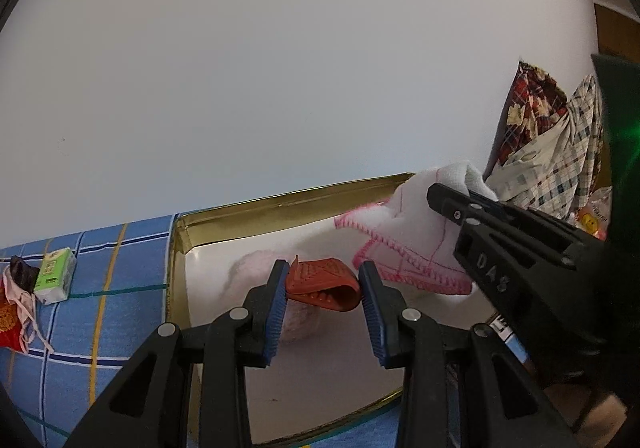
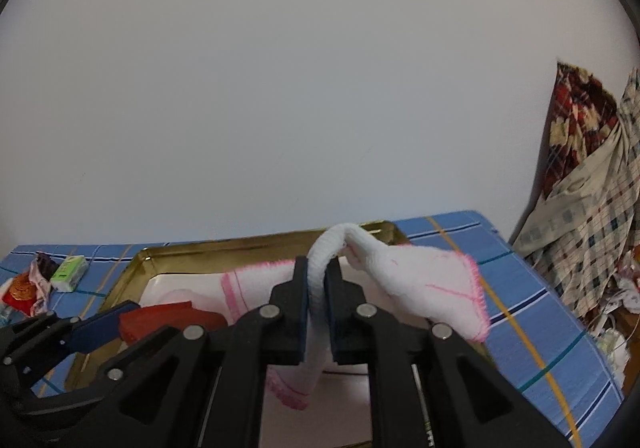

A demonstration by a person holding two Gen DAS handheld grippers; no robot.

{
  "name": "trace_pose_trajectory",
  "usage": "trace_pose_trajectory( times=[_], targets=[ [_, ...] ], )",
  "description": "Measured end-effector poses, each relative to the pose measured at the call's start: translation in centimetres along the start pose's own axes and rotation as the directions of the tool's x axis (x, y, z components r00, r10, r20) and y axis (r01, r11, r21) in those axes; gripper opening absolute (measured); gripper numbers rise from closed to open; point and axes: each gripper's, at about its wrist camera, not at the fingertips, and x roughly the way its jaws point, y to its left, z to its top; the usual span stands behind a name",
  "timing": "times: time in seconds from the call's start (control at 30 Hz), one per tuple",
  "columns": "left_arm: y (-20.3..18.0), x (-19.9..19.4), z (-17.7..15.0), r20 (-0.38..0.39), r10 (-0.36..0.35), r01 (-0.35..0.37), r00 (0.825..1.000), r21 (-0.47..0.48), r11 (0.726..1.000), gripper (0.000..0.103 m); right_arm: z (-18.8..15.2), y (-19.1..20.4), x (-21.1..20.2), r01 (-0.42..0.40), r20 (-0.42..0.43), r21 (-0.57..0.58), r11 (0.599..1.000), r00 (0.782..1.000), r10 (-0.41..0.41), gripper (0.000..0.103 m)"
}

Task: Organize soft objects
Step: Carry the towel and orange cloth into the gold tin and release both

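Blue checked bedcover, gold tin (image 1: 280, 204) on it: left gripper (image 1: 323, 290) pinches red mitt (image 1: 324, 284), right gripper (image 2: 317, 288) clamps white cloth (image 2: 420, 280) — lower both w/o snagging rim.

Shiny gold metal tin (image 1: 280, 204), lower centre; fluffy white cloth (image 2: 424, 280) with pink stitching; ribbed red rubbery pad (image 1: 324, 284); woven blue checked bedsheet (image 2: 532, 312); matt black plastic.

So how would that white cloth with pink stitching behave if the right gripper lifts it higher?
Probably floppy: the white cloth already droops on both sides of the right gripper, whose fingers pinch a bunched fold. Likely light, since it hangs from that small pinch without slipping. Its loose end may drag across the gold tin as it rises.
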Motion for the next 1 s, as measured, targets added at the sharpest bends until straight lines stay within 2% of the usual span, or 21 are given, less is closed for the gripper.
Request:
trace_pose_trajectory(
  times=[0.07,0.1,0.13,0.17,0.2,0.23,0.3,0.4,0.43,0.53,0.63,0.8,0.9,1.0],
  targets=[
    [0.0,0.1,-0.2,-0.003,0.016,-0.016,1.0,0.003,1.0,0.039,0.1,-0.4,-0.2,-0.013,-0.005,0.029,0.999,1.0,0.013,0.023],
    [0.1,0.0,-0.3,-0.001,0.012,-0.012,1.0,0.001,1.0,0.042,0.3,-0.6,-0.4,-0.006,0.004,0.047,0.999,1.0,0.006,0.036],
    [0.2,-0.2,-0.3,0.005,0.005,-0.005,1.0,-0.002,1.0,0.052,0.4,-1.0,-0.9,-0.002,0.027,0.067,0.998,1.0,0.0,0.048],
    [0.4,-0.7,-0.2,0.021,0.002,-0.002,1.0,-0.007,1.0,0.059,0.6,-1.3,-1.3,0.002,0.053,0.089,0.996,0.999,-0.007,0.056],
    [0.7,-1.1,-0.2,0.041,0.01,-0.009,0.999,-0.014,1.0,0.078,0.8,-1.9,-2.2,0.01,0.097,0.125,0.992,0.995,-0.023,0.072],
    [0.9,-1.7,-0.1,0.071,0.028,-0.026,0.997,-0.024,0.999,0.091,0.9,-2.3,-2.9,0.019,0.133,0.153,0.988,0.99,-0.04,0.084],
    [1.6,-3.0,0.1,0.137,0.069,-0.064,0.988,-0.046,0.997,0.092,1.0,-3.2,-4.5,0.063,0.216,0.217,0.974,0.97,-0.111,0.094],
    [2.9,-3.9,0.3,0.164,0.122,-0.113,0.979,-0.06,0.992,0.093,1.2,-4.0,-5.9,0.14,0.282,0.26,0.955,0.935,-0.214,0.098],
    [3.3,-4.0,0.3,0.164,0.145,-0.135,0.976,-0.072,0.988,0.093,1.3,-4.1,-6.0,0.146,0.288,0.27,0.952,0.931,-0.225,0.1],
    [5.3,-4.3,0.1,0.154,0.219,-0.205,0.963,-0.106,0.973,0.093,1.3,-4.7,-6.1,0.135,0.286,0.306,0.942,0.931,-0.227,0.1],
    [6.9,-4.7,-0.1,0.17,0.32,-0.3,0.932,-0.133,0.945,0.093,1.3,-4.7,-6.5,0.14,0.288,0.315,0.939,0.928,-0.235,0.1],
    [8.7,-5.0,-1.1,0.145,0.351,-0.326,0.925,-0.167,0.93,0.093,0.8,-4.8,-7.5,0.184,0.32,0.326,0.927,0.902,-0.291,0.1],
    [8.9,-5.2,-1.6,0.154,0.385,-0.362,0.91,-0.16,0.918,0.093,0.5,-4.4,-7.7,0.212,0.342,0.308,0.927,0.885,-0.316,0.101],
    [8.8,-5.5,-2.4,0.171,0.43,-0.416,0.887,-0.111,0.903,0.093,0.2,-3.5,-7.6,0.207,0.36,0.286,0.936,0.881,-0.305,0.101]
  ],
)
